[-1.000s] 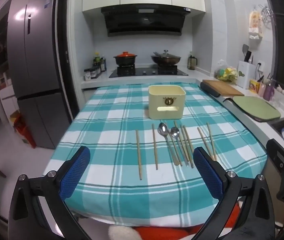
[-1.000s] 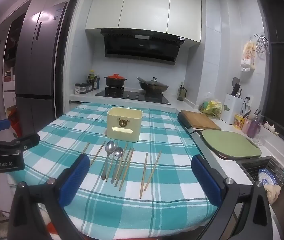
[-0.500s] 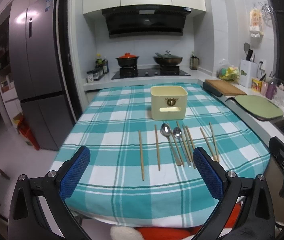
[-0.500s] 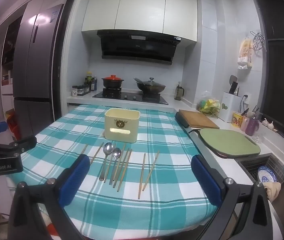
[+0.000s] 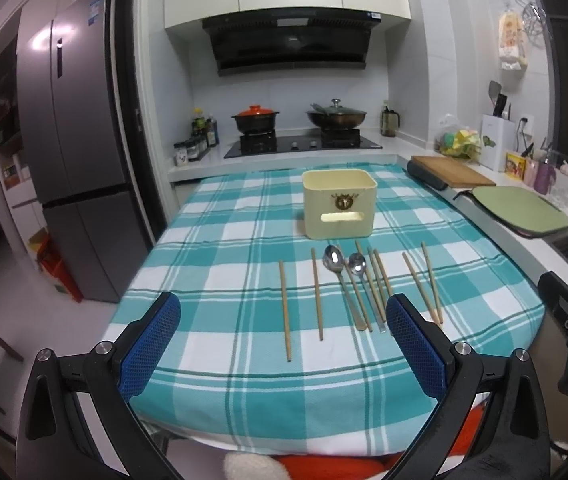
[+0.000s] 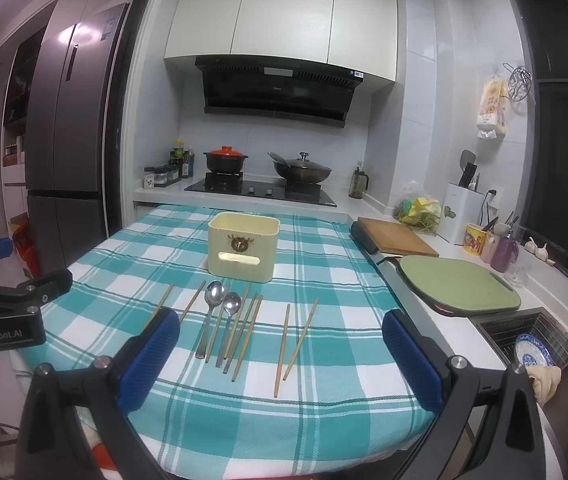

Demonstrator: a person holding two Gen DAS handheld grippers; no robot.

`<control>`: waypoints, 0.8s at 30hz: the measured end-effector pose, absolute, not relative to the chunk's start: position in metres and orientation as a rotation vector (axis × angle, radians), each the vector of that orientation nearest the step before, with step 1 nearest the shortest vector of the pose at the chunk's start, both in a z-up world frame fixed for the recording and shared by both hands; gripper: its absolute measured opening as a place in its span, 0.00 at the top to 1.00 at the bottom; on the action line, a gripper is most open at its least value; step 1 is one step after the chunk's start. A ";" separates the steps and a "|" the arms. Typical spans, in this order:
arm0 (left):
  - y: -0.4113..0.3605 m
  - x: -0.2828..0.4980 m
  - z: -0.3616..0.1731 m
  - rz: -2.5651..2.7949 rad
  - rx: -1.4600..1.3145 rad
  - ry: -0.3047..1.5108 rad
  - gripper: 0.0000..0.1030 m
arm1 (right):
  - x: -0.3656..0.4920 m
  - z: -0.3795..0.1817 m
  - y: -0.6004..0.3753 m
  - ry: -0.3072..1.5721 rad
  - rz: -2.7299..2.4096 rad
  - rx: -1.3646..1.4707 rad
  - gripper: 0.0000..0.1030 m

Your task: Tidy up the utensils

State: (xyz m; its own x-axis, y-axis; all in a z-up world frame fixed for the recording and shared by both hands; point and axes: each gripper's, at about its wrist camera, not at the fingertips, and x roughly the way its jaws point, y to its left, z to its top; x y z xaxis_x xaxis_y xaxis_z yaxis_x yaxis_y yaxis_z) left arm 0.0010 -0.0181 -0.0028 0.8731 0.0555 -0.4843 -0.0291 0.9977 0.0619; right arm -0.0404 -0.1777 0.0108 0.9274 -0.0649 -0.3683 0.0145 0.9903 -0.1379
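A cream utensil box [image 5: 339, 203] [image 6: 243, 246] stands upright on the teal checked tablecloth [image 5: 219, 264]. In front of it lie two metal spoons [image 5: 332, 259] [image 6: 214, 293] and several wooden chopsticks [image 5: 284, 308] [image 6: 282, 344], side by side and pointing toward the box. My left gripper [image 5: 284, 344] hovers open over the table's near edge, nothing between its blue pads. My right gripper [image 6: 279, 356] is likewise open and empty, above the near edge, a little right of the left one. The left gripper's body [image 6: 7, 312] shows at the left of the right wrist view.
A counter runs along the table's right side with a wooden board [image 5: 456, 172], a green mat [image 6: 458, 286] and a sink holding a blue plate [image 6: 532, 354]. A stove with two pots [image 5: 296, 120] is behind; a fridge [image 5: 75, 168] stands at the left.
Both grippers have risen and tilted up slightly, so the table sits lower in both views. The utensils and box have not moved. Both stay open.
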 end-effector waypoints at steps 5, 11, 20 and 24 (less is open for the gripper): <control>-0.017 0.004 -0.004 0.040 0.054 0.517 0.01 | -0.040 0.010 -0.178 0.381 -0.040 -0.138 0.00; -0.019 0.004 -0.004 0.042 0.059 0.509 0.01 | -0.037 0.008 -0.180 0.381 -0.072 -0.152 0.00; -0.023 0.006 -0.005 0.014 0.072 0.506 0.01 | -0.038 0.008 -0.181 0.381 -0.071 -0.149 0.00; -0.024 0.007 -0.004 0.000 0.075 0.505 0.01 | -0.042 0.010 -0.184 0.362 -0.035 -0.129 0.00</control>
State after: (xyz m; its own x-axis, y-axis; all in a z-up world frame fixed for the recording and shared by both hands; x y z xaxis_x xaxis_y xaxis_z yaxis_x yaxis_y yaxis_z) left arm 0.0067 -0.0244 -0.0041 0.8751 0.0188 -0.4836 0.0184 0.9972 0.0720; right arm -0.0416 -0.1837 0.0096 0.9347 -0.0571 -0.3508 0.0110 0.9912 -0.1319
